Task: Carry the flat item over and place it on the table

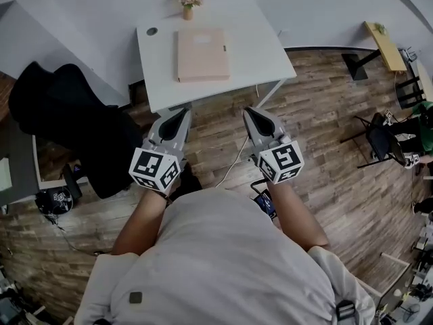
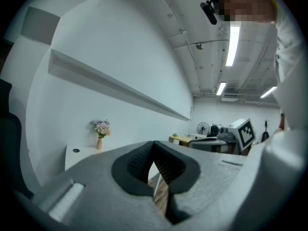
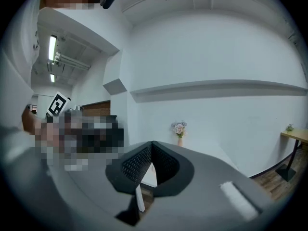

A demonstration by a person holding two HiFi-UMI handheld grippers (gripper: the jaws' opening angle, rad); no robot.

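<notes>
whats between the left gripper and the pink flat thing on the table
Only a bare strip of the white table separates the left gripper from the pink flat item; the head view shows nothing lying there.

left gripper (image 1: 183, 114): fingers together, empty | right gripper (image 1: 249, 112): fingers together, empty | both roughly level, parallel

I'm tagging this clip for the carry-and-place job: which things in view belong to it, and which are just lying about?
Job: pink flat item, lying on the white table; left gripper and right gripper, both shut and empty.
Lying about: vase of flowers on the table; black chair; cable on the floor.
</notes>
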